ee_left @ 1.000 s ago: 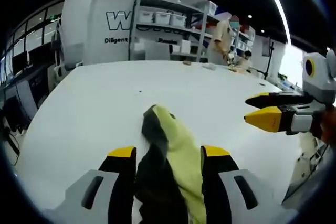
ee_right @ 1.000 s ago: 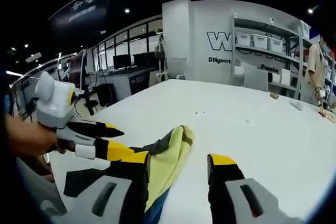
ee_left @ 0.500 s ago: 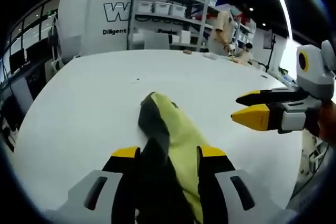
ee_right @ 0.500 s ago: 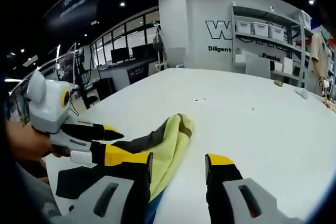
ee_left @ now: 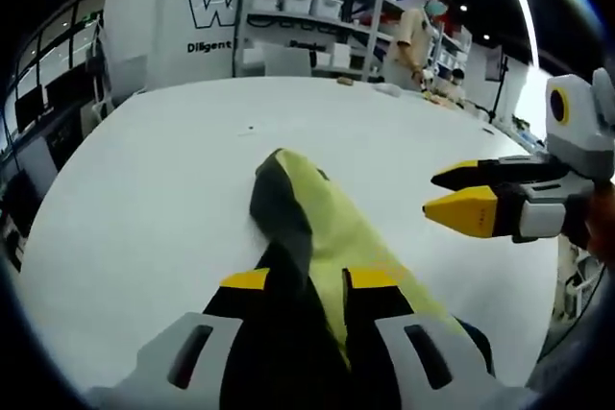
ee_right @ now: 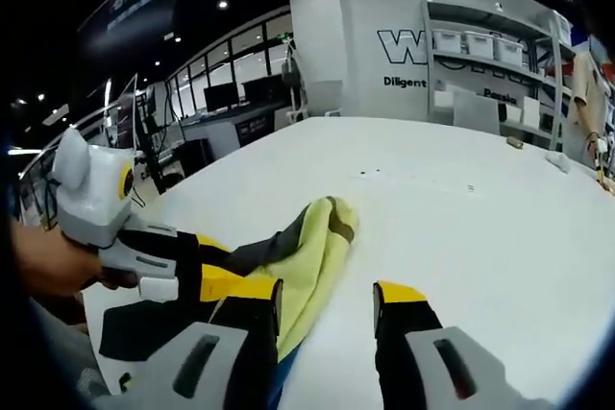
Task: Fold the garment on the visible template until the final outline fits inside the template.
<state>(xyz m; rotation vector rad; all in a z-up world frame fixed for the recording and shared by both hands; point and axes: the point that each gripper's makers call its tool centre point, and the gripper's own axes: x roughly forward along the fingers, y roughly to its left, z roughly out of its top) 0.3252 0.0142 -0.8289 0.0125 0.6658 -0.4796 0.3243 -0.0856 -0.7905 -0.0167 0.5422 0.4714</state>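
A yellow-green and dark grey garment (ee_left: 317, 218) lies bunched in a long strip on the white table (ee_left: 144, 170). My left gripper (ee_left: 307, 280) is shut on its near end, with cloth filling the narrow gap between the jaws. To the right, off the cloth, my right gripper (ee_left: 432, 194) hovers above the table. In the right gripper view the garment (ee_right: 312, 247) runs away from beside the left jaw. There my right gripper (ee_right: 324, 293) stands open with bare table between its jaws. The left gripper (ee_right: 216, 261) grips the dark end at the left.
A hand (ee_right: 48, 271) holds the left gripper near the table's edge. Metal shelves with white bins (ee_left: 298, 31) and a person (ee_left: 413, 40) stand beyond the far end. Desks with monitors (ee_right: 231, 103) line the far left side.
My left jaws have drawn together on the garment's near end. The right gripper has stayed open and has hardly moved.
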